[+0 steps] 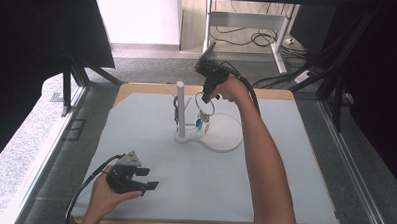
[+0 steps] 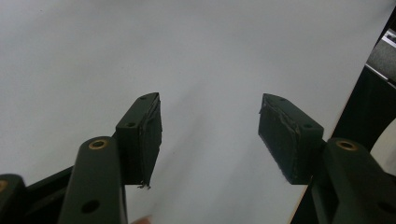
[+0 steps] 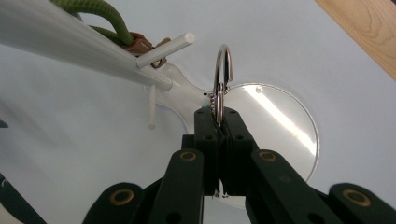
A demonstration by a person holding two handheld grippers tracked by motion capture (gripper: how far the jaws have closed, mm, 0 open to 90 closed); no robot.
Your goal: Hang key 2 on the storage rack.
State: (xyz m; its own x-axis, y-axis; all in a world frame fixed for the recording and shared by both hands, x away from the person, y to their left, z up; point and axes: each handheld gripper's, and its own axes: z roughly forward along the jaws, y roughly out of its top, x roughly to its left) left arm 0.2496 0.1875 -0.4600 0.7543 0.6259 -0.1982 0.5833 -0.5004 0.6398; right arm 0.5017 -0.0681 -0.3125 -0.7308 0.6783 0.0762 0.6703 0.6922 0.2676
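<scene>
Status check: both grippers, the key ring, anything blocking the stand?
Right gripper shut on key ring, held beside the white stand. Left gripper open, over bare mat. Green cord already on a peg.

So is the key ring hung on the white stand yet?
Not yet. A green cord already hangs on the stand. The right gripper is shut on the ring, holding it up beside a peg, not on it. It likely still needs hooking. The left gripper sits open.
</scene>
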